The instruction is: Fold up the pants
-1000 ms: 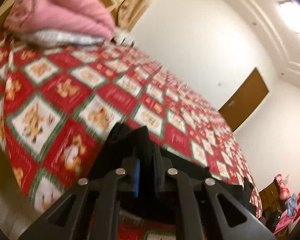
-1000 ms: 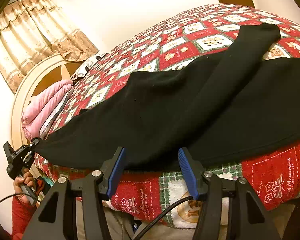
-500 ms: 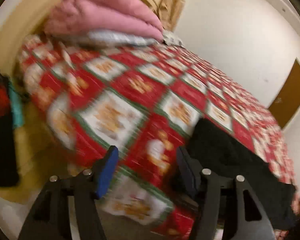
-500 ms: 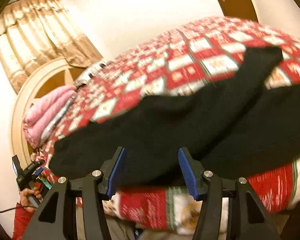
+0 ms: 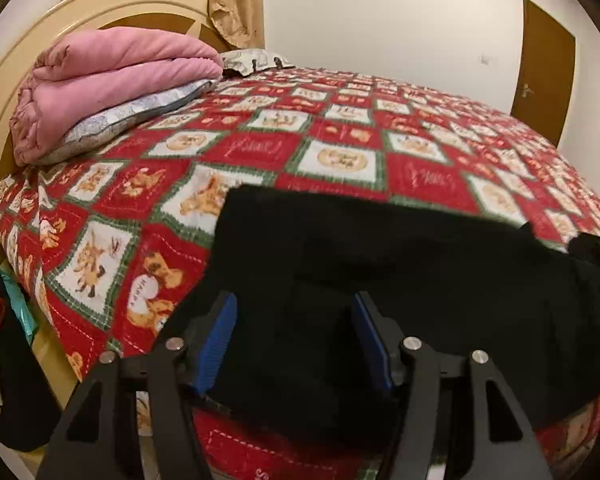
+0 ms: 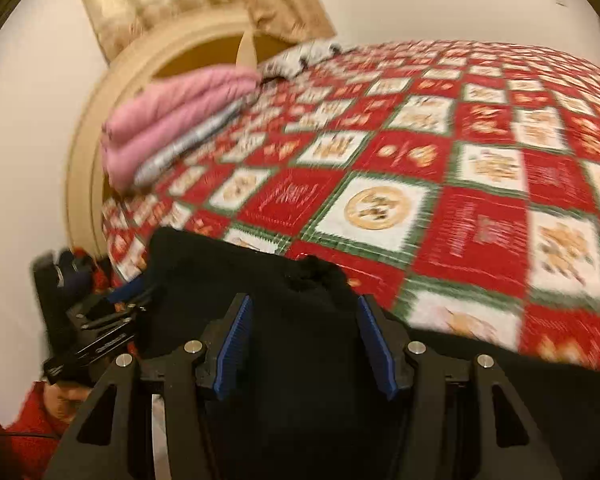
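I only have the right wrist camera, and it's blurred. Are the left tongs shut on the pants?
Observer: No. The left wrist camera shows the left tongs open, their jaws having just been opening. The pants lie between the pads, unpinched.
Operator: Where does the pants' near edge end?
Observer: It drapes over the near side of the bed, and the bedspread shows again below it.
Operator: Is there room beyond the pants for the fold?
Observer: Yes, bare bedspread runs on to the far edge, towards a brown door.
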Tool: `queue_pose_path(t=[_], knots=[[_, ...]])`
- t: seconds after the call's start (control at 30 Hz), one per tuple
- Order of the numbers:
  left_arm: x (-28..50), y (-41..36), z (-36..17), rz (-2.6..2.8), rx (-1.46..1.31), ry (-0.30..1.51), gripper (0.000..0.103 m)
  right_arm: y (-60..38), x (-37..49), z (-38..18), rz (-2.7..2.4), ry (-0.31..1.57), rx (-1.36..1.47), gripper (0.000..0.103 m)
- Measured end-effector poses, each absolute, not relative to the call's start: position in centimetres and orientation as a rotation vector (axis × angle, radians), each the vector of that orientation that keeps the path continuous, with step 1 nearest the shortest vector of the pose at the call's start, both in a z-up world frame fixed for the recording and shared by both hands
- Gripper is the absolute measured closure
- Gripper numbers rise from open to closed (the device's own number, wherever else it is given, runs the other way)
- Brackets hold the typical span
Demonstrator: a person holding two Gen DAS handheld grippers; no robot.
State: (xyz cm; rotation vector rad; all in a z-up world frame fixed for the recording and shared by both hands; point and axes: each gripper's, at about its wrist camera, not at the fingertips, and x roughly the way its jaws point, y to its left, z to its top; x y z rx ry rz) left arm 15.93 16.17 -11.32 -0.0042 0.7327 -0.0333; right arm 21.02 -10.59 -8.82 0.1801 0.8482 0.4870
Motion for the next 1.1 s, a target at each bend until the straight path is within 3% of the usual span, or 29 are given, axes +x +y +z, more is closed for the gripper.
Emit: queue_pose_path(t=[0.13, 0.23, 0.57, 0.93, 1.1], knots=[[15.8, 15.7, -11.6, -0.025, 0.041, 0.709, 0.036, -9.1, 23.3, -10.0, 0.543, 0.922, 0.170, 0.046], [15.8, 15.9, -11.5, -0.033, 0.023, 0.708, 0.034, -8.7, 23.2, -9.9, 0.588, 0.950, 0.145, 0.039], [16.3, 15.5, -11.7, -0.051, 0.020, 0.693, 0.024, -7.9, 24.7, -10.4, 0.786, 1.083, 0.269, 0.039], [16.6, 15.9, -11.5, -0.074, 0.021, 0.690, 0.024, -13.1, 28.5, -12.7, 0.798, 0.966, 0.923, 0.039], [16.8, 16.2, -11.2, -0.077, 0.026, 0.694, 0.024, -14.4, 28.1, -13.4, 0.764, 0.885, 1.053, 0.040]])
